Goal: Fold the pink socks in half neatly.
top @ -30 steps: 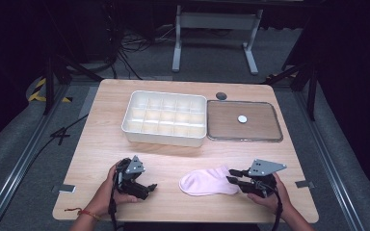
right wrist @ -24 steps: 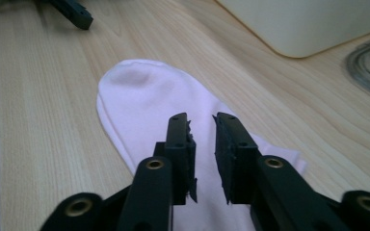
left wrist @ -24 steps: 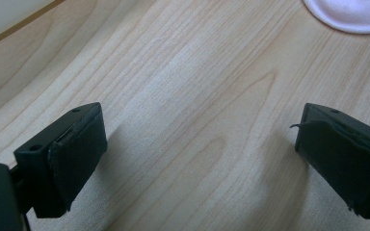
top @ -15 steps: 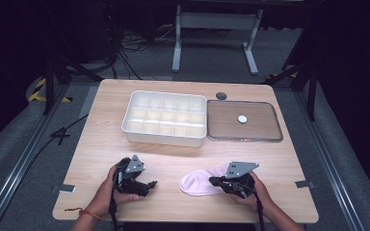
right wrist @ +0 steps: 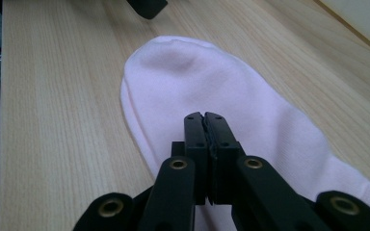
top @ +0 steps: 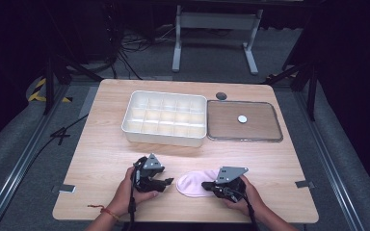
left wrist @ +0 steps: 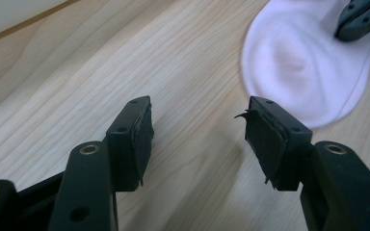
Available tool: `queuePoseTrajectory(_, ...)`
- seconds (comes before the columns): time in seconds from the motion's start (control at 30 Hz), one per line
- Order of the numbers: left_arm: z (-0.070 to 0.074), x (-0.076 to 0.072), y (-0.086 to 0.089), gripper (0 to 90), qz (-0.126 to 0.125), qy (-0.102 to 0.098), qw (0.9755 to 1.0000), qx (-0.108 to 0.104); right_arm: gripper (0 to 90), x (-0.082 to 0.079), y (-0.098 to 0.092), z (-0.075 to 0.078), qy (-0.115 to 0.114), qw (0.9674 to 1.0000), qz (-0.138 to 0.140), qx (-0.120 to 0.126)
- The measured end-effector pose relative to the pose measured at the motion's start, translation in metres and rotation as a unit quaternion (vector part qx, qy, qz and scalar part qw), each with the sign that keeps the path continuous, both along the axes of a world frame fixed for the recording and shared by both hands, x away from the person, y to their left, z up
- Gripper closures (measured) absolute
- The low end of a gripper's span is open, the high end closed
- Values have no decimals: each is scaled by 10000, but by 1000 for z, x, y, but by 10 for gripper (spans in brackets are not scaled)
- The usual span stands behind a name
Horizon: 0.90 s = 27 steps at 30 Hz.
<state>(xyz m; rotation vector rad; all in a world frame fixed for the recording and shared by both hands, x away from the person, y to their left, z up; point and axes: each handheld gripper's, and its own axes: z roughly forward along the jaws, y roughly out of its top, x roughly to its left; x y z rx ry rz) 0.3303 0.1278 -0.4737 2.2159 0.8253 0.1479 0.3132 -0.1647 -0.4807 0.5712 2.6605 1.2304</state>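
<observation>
Right gripper (right wrist: pixel 205 117) jaws pressed together over pale pink sock (right wrist: pixel 207 82), no fabric visibly caught between them. Sock lies flat on wooden table (top: pixel 106 149) near its front edge, between both grippers. Left gripper (left wrist: pixel 197 130) jaws wide apart, empty, just beside sock's toe. White compartment tray (top: pixel 165 118) and framed brown panel (top: pixel 243 121) farther back.
</observation>
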Motion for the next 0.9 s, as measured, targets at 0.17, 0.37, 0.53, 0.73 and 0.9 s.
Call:
queuePoseTrajectory(0.17,0,0,-12,446,41,37,9999,-100,893,-2,2,-1,-34,10000,28,16)
queuePoseTrajectory(0.37,-3,3,-26,415,-75,57,9999,-83,893,-2,3,0,-36,10000,53,-3)
queuePoseTrajectory(0.53,-4,1,-37,382,-96,-86,9999,90,893,-3,3,-1,-83,9999,55,-13)
queuePoseTrajectory(0.73,-5,-5,-43,360,-158,-341,9989,296,892,-4,4,-1,-136,9999,78,-40)
queuePoseTrajectory(0.9,-4,-7,-43,395,-207,-332,9988,306,892,-4,4,-1,-181,9998,113,-53)
